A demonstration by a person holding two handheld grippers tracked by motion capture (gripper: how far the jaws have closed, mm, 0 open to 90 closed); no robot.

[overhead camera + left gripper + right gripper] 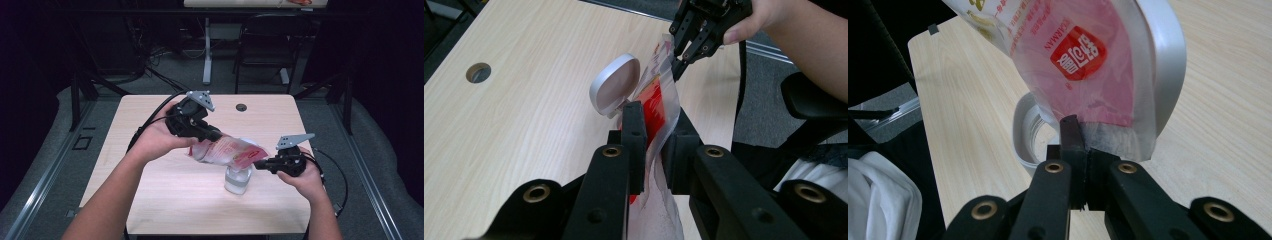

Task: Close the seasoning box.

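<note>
A red and white plastic pouch [227, 150] hangs in the air over the table, stretched between my two grippers. My left gripper [212, 134] is shut on the pouch's left end; in the left gripper view its jaws [656, 125] pinch the pouch [659, 95] from both sides. My right gripper [259, 163] is shut on the pouch's right corner, with its jaws [1079, 135] tight on the clear sealed edge of the pouch [1078, 55]. Right under the pouch stands a clear jar [237, 180] with its white flip lid [616, 82] open and upright [1168, 65].
The light wooden table [150, 190] has a round cable hole [241, 107] near its far edge. A black chair [265, 45] and a white desk leg [207, 55] stand beyond it. Black cables trail from both grippers across the table.
</note>
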